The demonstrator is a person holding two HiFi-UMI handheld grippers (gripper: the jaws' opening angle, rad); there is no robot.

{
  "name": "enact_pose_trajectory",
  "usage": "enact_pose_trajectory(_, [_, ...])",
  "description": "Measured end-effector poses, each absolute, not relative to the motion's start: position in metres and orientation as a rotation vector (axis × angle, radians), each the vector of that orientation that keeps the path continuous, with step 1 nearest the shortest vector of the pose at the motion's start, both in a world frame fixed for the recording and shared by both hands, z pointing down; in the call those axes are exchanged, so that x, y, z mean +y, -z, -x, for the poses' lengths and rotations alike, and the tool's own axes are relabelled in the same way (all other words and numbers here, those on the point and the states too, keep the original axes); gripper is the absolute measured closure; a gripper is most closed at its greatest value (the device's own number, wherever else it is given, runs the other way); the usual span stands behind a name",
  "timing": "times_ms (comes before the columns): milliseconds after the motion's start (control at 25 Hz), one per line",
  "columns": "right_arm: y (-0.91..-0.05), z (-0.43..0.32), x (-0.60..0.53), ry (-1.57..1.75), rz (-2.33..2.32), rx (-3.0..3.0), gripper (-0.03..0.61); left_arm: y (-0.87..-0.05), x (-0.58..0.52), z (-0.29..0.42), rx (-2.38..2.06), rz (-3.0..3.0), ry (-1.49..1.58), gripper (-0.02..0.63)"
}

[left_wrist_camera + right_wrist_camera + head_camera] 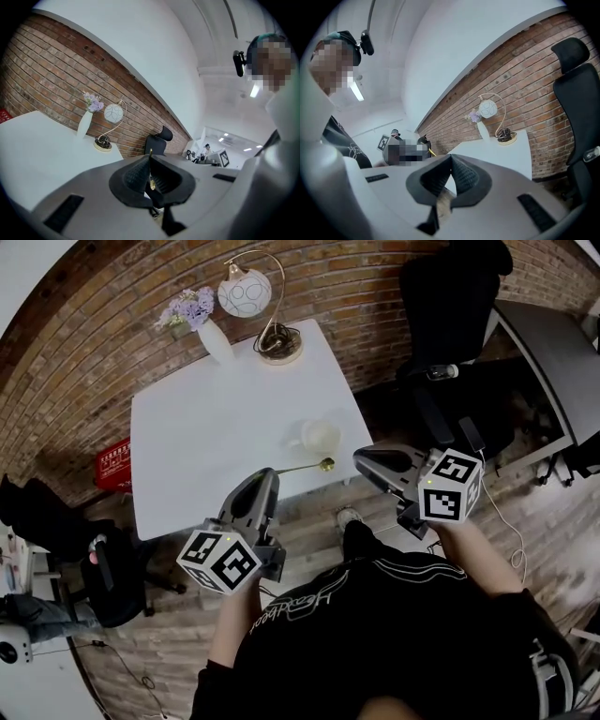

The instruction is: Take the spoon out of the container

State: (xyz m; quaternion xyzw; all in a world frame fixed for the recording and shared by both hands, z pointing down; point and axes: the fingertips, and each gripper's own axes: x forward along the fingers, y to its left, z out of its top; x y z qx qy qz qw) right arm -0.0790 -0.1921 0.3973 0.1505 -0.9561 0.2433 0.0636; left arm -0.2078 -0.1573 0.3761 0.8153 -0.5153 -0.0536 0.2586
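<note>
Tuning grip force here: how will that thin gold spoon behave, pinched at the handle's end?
The spoon juts straight from the left gripper without sagging, so it is probably stiff metal. Its slim handle suggests it is light. Shiny and held only at the handle's end, it may pivot or slip between the pads.

A white table [206, 446] stood on a wood floor [305, 507], bearing a vase [214, 338], a lamp [278, 345] and a cup [319, 437].
</note>
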Motion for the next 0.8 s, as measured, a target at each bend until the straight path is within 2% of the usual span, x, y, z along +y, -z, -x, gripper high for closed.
enact_pose_trajectory(800, [-0.394,0.077,-0.158,-0.714,-0.439,-2.926,0.581,-0.373,-0.119,0.19,-1.358,-2.223,0.126,0.606])
